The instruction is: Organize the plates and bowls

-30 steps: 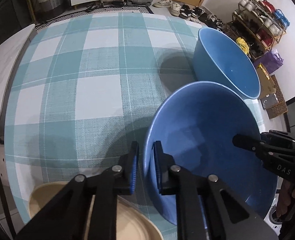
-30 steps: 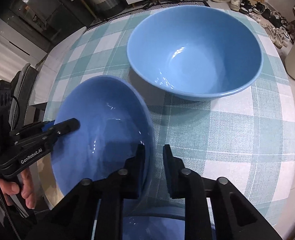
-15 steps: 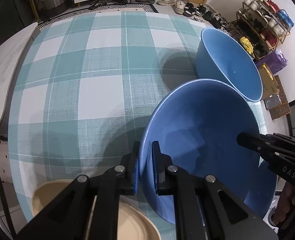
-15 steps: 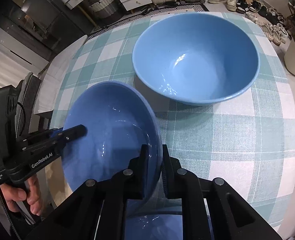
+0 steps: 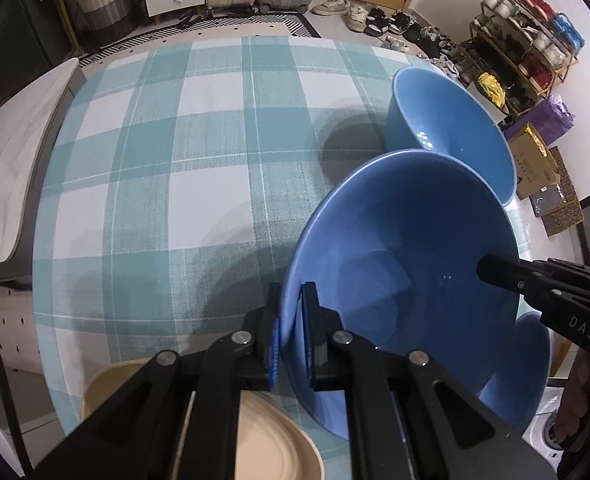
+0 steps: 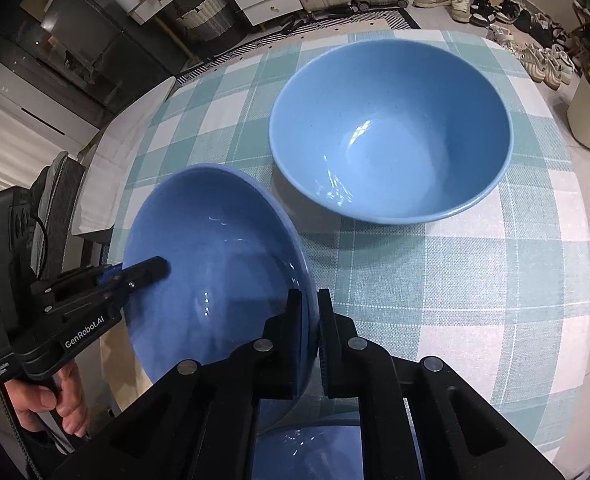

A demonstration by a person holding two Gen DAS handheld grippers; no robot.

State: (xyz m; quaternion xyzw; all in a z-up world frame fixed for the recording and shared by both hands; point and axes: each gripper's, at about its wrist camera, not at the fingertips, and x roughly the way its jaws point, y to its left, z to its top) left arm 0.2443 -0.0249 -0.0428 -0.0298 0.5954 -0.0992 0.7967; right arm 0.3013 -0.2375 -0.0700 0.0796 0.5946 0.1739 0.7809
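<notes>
The left gripper (image 5: pixel 291 332) and right gripper (image 6: pixel 310 340) are both clamping opposite rims of a tilted blue bowl (image 5: pixel 407 276), which is sitting lower right in the left wrist view, above another blue bowl (image 6: pixel 307 440). A larger blue bowl (image 6: pixel 391 128) is resting upper centre on the checked tablecloth (image 5: pixel 175 160), and a beige plate (image 5: pixel 263 432) is lying at the bottom edge
</notes>
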